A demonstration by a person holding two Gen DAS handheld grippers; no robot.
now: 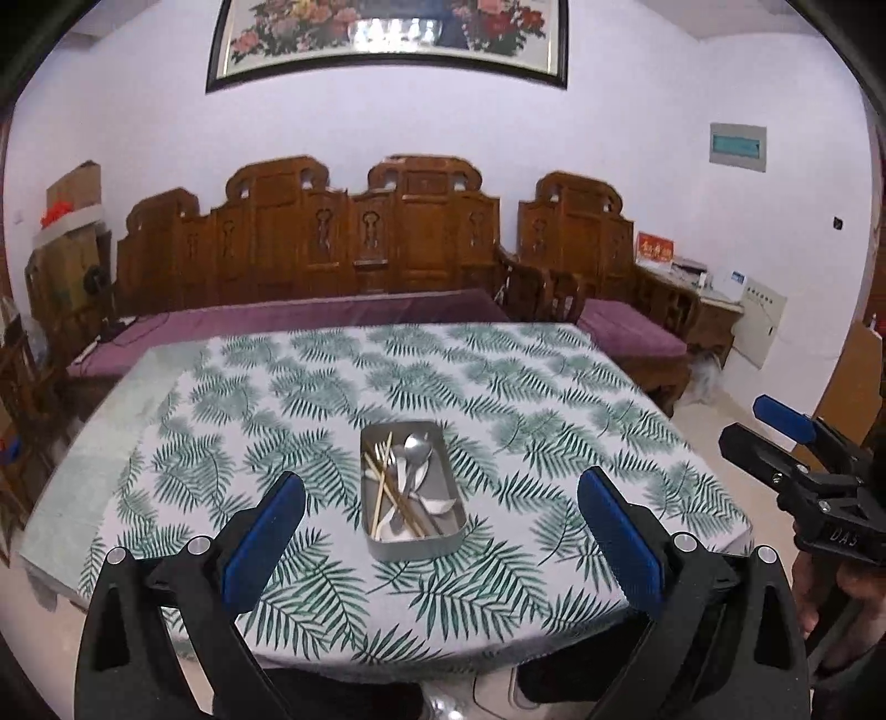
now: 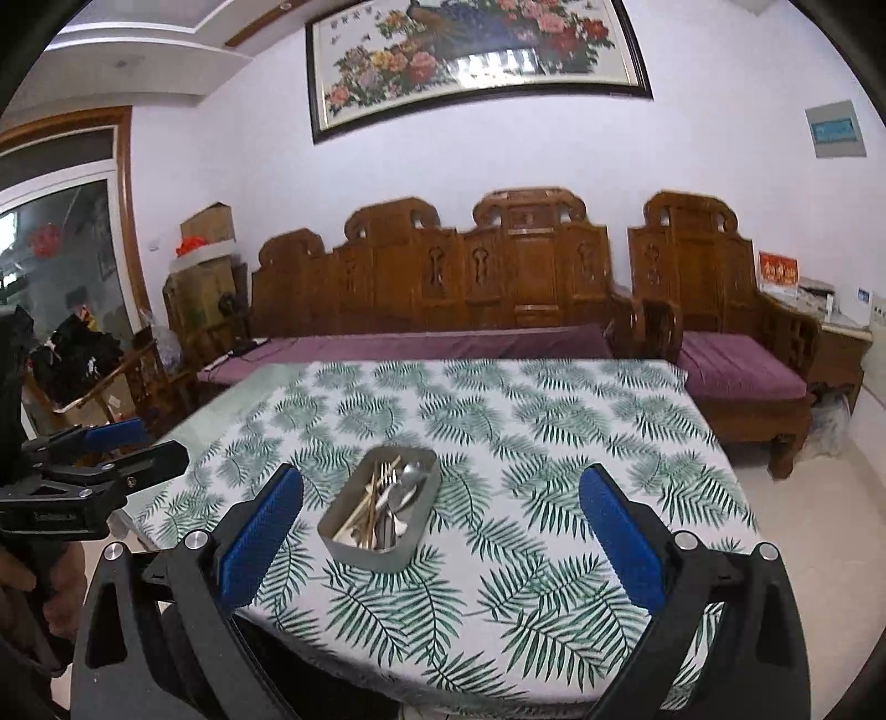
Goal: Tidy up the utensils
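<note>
Wide-apart left tongs (image 1: 440, 487), "DAS"-marked right tongs (image 1: 775, 437)

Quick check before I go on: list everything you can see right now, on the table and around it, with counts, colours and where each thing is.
metal tray: one, grey, near the middle of the table.
chopsticks: several, tan, crossed in the tray; exact count unclear.
spoons: a few, silver metal and white, in the tray.
tablecloth: one, white with green fern print, over the table.
wooden bench: one, brown carved, purple cushion, behind the table.
wooden armchair: one, brown, purple cushion, right of the bench.
framed picture: one, flowers, black frame, on the wall.
cardboard boxes: brown, left of the bench.
left gripper: black, blue pads, open, empty, held short of the tray.
right gripper: same, open, empty.
</note>
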